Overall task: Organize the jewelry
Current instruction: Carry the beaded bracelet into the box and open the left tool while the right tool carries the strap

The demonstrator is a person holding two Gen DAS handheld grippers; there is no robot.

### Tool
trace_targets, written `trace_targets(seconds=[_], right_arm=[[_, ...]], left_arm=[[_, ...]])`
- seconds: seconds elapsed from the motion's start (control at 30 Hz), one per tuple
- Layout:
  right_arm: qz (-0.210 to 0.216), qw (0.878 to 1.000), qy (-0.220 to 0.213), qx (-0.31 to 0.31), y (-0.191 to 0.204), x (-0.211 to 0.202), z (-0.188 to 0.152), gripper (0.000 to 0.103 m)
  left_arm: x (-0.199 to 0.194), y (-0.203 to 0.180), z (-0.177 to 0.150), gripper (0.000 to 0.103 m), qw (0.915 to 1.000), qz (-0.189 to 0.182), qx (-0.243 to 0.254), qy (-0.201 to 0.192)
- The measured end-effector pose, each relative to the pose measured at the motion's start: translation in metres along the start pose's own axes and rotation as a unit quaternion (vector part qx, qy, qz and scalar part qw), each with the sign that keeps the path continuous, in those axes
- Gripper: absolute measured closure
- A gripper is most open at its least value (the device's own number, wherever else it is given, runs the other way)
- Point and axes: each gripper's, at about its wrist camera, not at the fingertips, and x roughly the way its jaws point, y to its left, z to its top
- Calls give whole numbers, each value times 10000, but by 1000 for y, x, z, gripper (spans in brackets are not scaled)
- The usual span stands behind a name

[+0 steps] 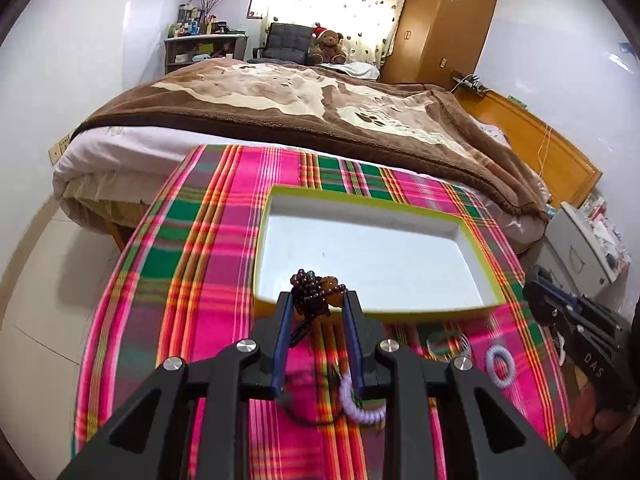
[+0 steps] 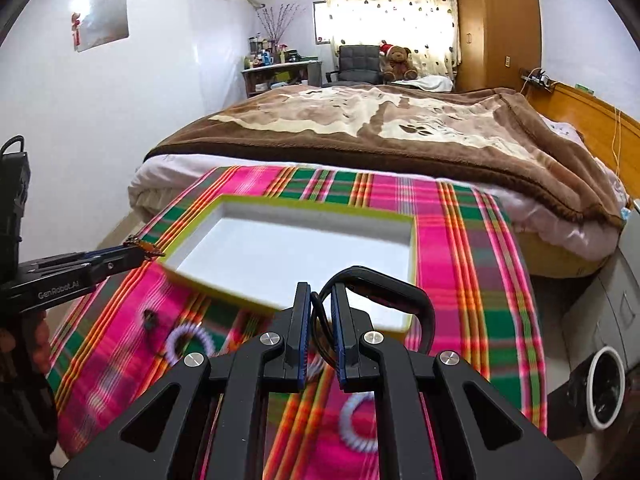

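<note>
So far nothing is in the tray (image 1: 476, 248), whose white inside is bare in both views. Left gripper (image 1: 318, 300) is clenched on a dark bead bracelet (image 1: 316, 288) held at the tray's near rim, and right gripper (image 2: 321, 300) is clenched on a black band (image 2: 404, 296) over the near edge, so I'd say both first drops are imminent. Left on the plaid surface (image 1: 200, 280): lilac coil ties (image 1: 500, 366), a clear ring (image 1: 446, 344), one small dark piece (image 2: 150, 319).
</note>
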Motion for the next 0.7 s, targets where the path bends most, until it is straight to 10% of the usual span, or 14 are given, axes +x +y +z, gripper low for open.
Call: trace_targets(seconds=[0.7], right_arm=[[-192, 9954, 882, -326, -21, 109, 29, 93]], left_arm=[[89, -2, 42, 77, 9984, -99, 159, 539]])
